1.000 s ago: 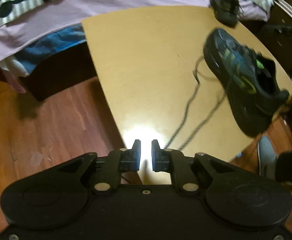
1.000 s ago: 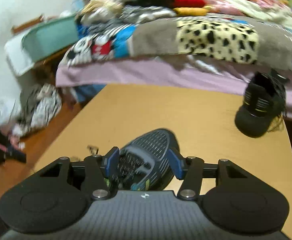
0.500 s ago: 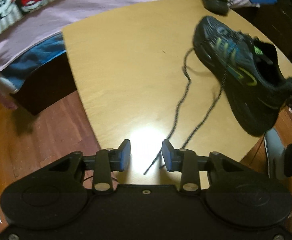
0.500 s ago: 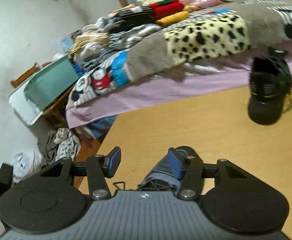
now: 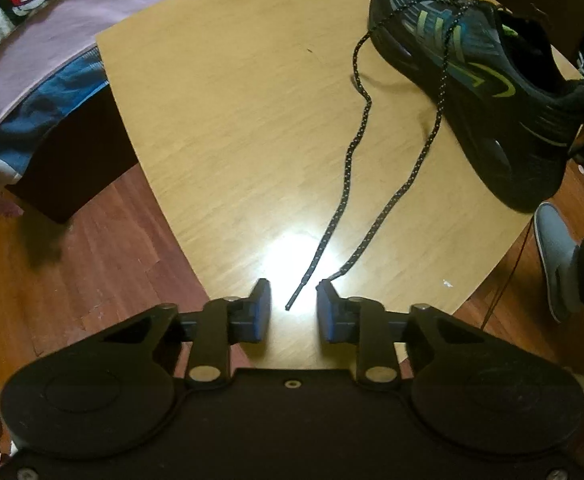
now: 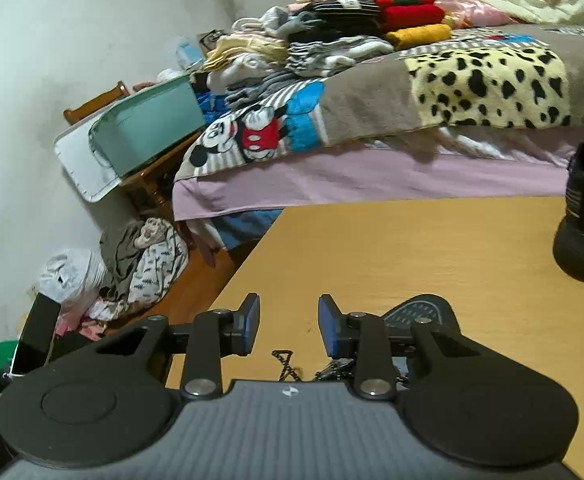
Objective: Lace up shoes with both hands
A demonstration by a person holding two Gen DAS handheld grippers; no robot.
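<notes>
jaws of both grippers stand apart, holding nothing. left gripper (image 5: pixel 293 309) hangs over one lace tip (image 5: pixel 295 300) on the worktop (image 5: pixel 231 120); shoe (image 5: pixel 480 80) lies beyond. right gripper (image 6: pixel 287 322) hovers above. judged next: pinching that tip for threading.

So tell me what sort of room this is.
Most likely a lived-in bedroom at home. A bed under patterned blankets carries folded clothes, more laundry is heaped on the wooden floor, and the black shoe sits on a small wooden table beside the bed.
</notes>
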